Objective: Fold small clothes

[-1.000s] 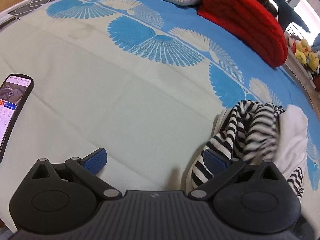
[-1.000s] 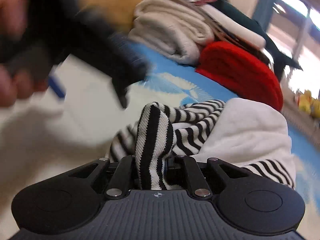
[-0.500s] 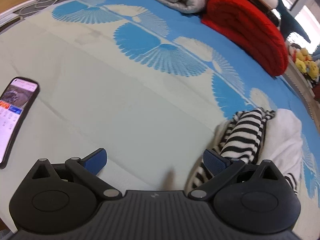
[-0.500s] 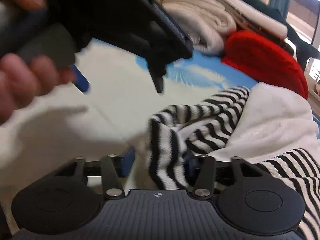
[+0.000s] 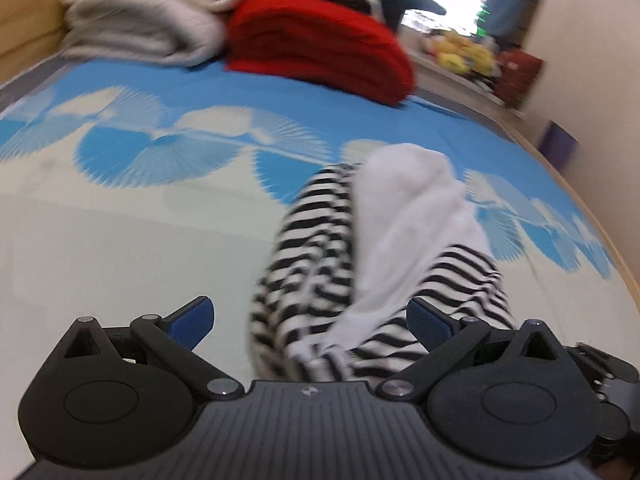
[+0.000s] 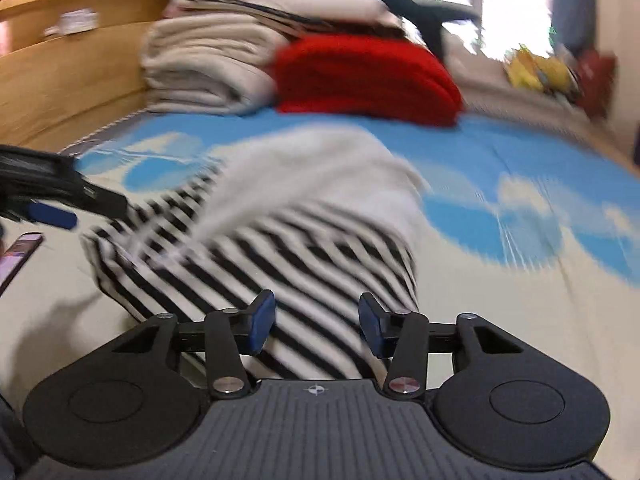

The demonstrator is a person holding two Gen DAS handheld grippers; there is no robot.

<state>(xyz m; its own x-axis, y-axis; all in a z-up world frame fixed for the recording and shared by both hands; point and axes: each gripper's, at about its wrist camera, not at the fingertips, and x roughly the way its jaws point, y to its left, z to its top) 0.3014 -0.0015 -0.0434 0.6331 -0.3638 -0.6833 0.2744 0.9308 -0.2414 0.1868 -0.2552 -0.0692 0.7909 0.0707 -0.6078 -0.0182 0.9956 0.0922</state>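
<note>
While both wrist views are smeared with motion blur, the main things can be made out: a black-and-white striped garment (image 5: 316,264) lies bunched on the pale, blue-patterned bed sheet (image 5: 120,216), with a white cloth (image 5: 404,216) draped over its top and running down along it. In the left wrist view the left gripper (image 5: 310,318) has its jaws spread wide; the striped garment and the lower end of the white cloth sit in the gap between the blue pads (image 5: 192,320), but neither pad presses on the fabric, so it holds nothing. In the right wrist view the right gripper (image 6: 316,322) is over the near edge of the same striped garment; its jaws stand partly apart and are closing, with striped fabric lying between the pads (image 6: 262,322), and no pinch on the cloth can be seen. At the left edge of that view the other gripper's black body and a blue pad reach in just beside the garment's far left corner, and a phone (image 6: 18,254) with a lit screen lies on the sheet at the near left. At the far end of the bed are a stack of folded cream blankets (image 6: 208,68) on the left and a folded red blanket (image 6: 364,76) touching it on the right, with more folded clothes piled on top. Yellow soft toys (image 5: 460,54) sit on a ledge at the far right.
</note>
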